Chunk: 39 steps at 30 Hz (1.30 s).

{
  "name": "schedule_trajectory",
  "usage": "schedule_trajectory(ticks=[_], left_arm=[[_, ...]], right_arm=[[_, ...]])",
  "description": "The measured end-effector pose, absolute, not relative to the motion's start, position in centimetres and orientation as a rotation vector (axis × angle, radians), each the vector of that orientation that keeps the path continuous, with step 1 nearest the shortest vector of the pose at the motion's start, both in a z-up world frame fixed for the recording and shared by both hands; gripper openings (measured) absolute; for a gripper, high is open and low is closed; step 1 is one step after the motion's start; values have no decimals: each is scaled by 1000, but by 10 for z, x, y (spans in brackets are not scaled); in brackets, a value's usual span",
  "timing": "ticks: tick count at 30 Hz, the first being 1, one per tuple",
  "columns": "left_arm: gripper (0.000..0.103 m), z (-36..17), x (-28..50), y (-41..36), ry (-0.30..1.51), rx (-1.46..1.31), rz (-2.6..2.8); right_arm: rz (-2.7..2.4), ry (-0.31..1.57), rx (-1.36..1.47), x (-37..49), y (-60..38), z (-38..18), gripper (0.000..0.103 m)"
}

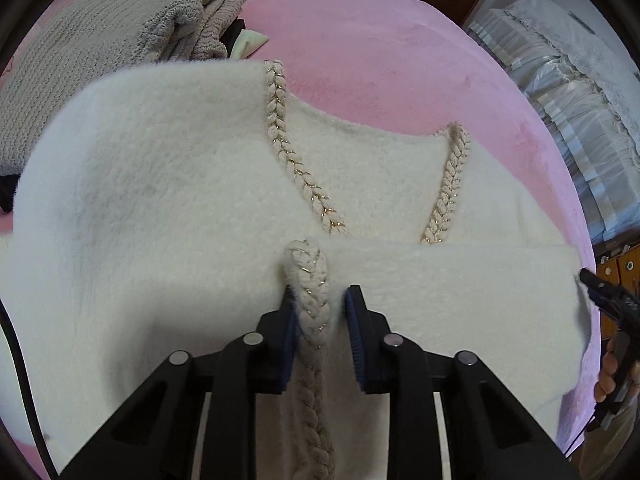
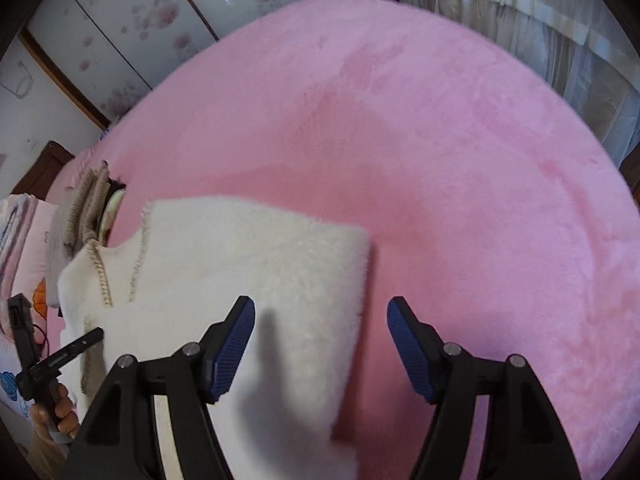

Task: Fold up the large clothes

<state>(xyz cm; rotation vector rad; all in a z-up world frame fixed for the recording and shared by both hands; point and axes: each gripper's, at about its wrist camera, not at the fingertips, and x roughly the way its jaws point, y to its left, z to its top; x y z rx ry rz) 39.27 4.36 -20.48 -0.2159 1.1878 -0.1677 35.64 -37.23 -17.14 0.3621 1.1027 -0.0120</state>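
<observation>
We are pinching the cardigan's (image 1: 160, 200) braided trim (image 1: 310, 308) in our left gripper (image 1: 318, 312); our right gripper (image 2: 320, 316) is hovering open over its right edge.

Your cream cardigan (image 1: 160, 200) runs off the left wrist view's bottom edge; the beige knit pile (image 1: 100, 40) is cut at upper left; your right wrist view is motion-blurred.
</observation>
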Motion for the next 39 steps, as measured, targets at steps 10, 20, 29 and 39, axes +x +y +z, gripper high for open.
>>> schedule_trajectory(ticks=[10,20,29,39], left_arm=[[14,-201,382,27,1065,-78,-85],[24,-165,360,36,1069,-76,-48],[30,-137,292,-7,974,-139,-130],[31,-206,278,4,1043,-150,20]], right_arm=[[-91,1088,10,379,-333,-194,15],[-52,982,114,330,-344,-129,35],[104,902,116,266,-259,-122,35],[-88,919,-108,248,-250,-183,17]])
